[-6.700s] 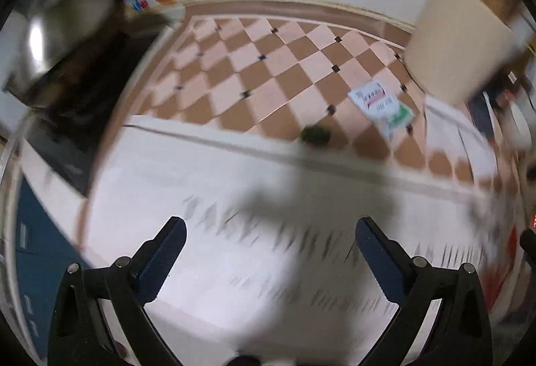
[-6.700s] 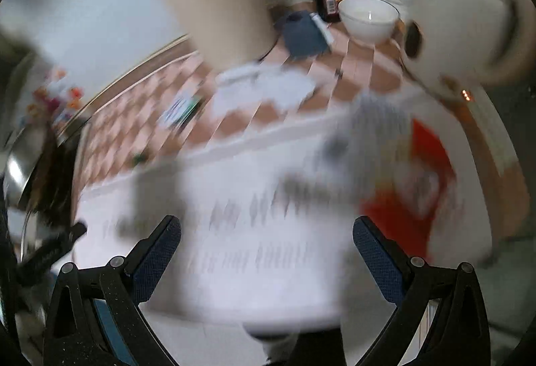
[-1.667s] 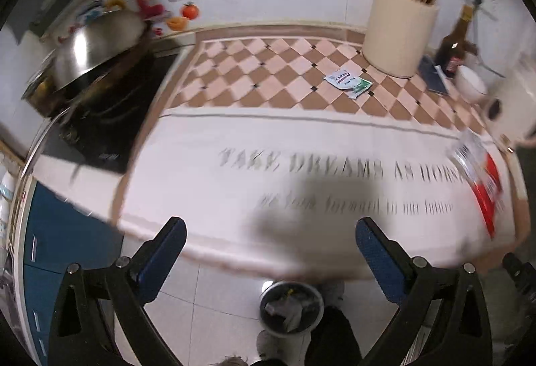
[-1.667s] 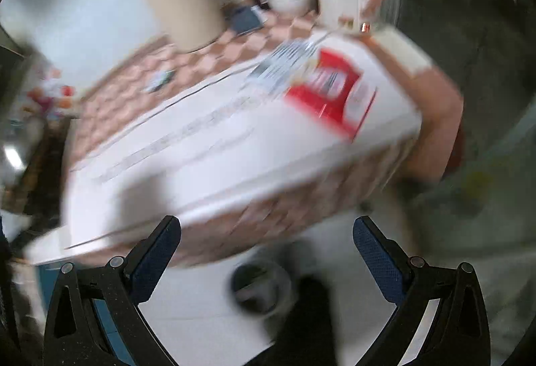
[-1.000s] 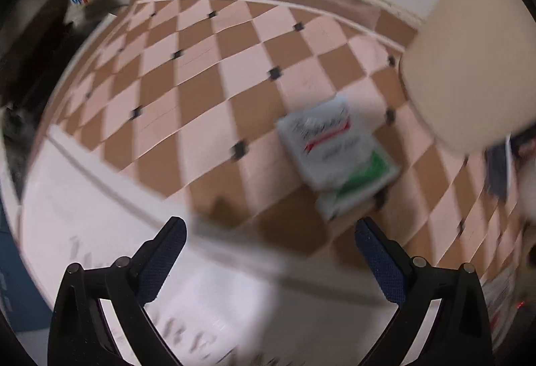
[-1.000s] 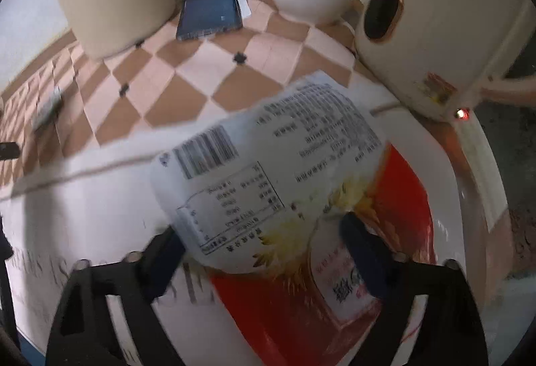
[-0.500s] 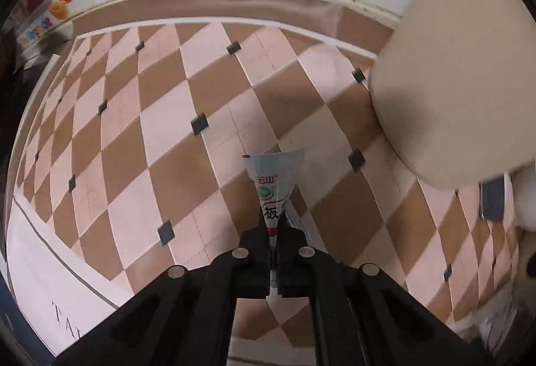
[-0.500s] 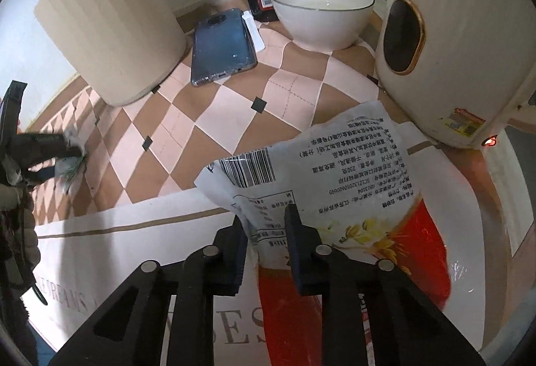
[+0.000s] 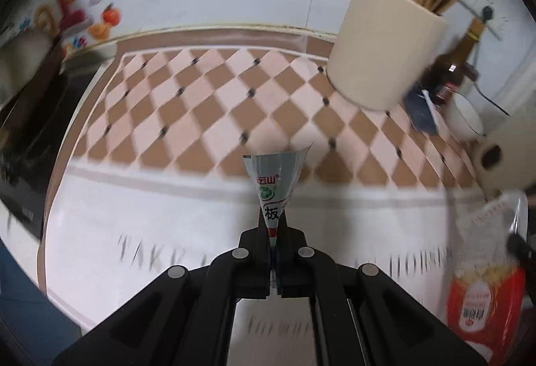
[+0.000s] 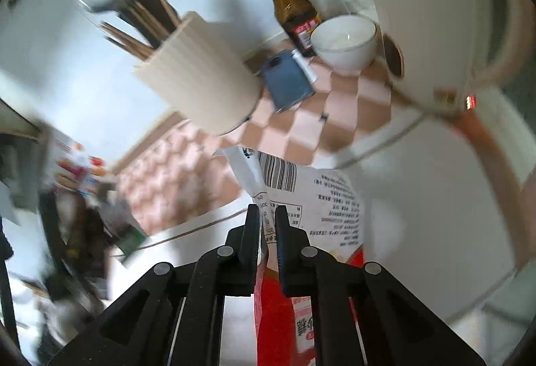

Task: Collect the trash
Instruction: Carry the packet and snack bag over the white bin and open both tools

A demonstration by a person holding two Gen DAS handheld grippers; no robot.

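Note:
My left gripper (image 9: 274, 225) is shut on a small white and green sachet wrapper (image 9: 273, 178) and holds it up above the white printed part of the counter mat (image 9: 167, 205). My right gripper (image 10: 267, 215) is shut on a large red and white food bag (image 10: 301, 198) with a barcode, lifted off the mat. The same bag also shows at the right edge of the left wrist view (image 9: 485, 295). The sachet also shows in the right wrist view (image 10: 129, 237), blurred, at the left.
A beige utensil holder (image 9: 385, 44) with chopsticks stands at the back right on the checkered mat. Beside it are a blue phone (image 10: 286, 81), a brown sauce bottle (image 10: 291, 7), a white bowl (image 10: 345, 41) and a white kettle (image 10: 435, 14). A stove (image 9: 30, 104) lies at the left.
Both grippers, shut on their trash since half a second ago, have lifted and pulled back from the counter. The sachet and the bag have come up off the mat.

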